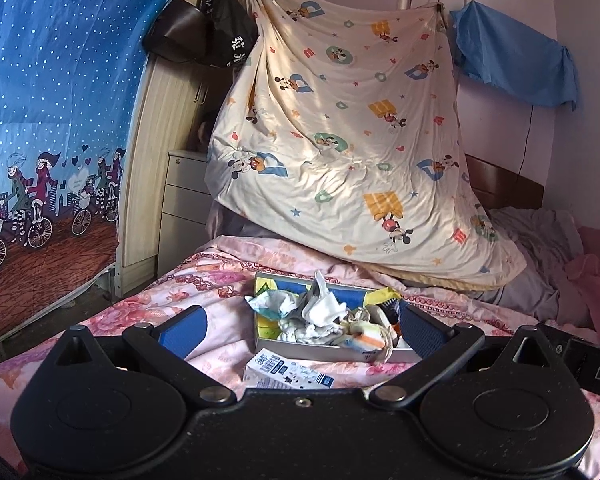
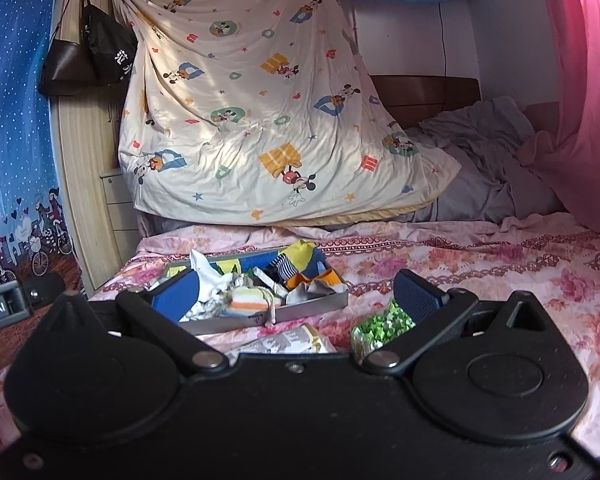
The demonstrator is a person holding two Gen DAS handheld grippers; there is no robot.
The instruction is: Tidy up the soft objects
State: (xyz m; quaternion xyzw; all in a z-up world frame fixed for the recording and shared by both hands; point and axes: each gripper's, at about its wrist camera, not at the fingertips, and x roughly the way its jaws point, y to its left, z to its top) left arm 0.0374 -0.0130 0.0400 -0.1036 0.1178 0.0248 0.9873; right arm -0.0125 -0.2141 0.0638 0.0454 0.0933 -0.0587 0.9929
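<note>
Left wrist view: my left hand-held gripper [image 1: 302, 326] and right hand-held gripper [image 2: 296, 292] gape empty; socks fill the tray [image 1: 324, 350], still unsorted.

Box [image 1: 300, 346] of socks [image 1: 324, 316] on bed [image 1: 204, 280]; sheet [image 1: 340, 120] hangs behind; leaflet [image 1: 288, 372], possibly packaging, lies before box.

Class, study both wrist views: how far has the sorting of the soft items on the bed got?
Done: nothing clearly sorted; socks and cloths lie jumbled in the shallow box on the floral bedspread. In hand: nothing; the left hand-held gripper and right hand-held gripper are both open and empty, facing the box. Left: the whole sock pile, plus the green shiny packet and printed packet lying outside the box.
</note>
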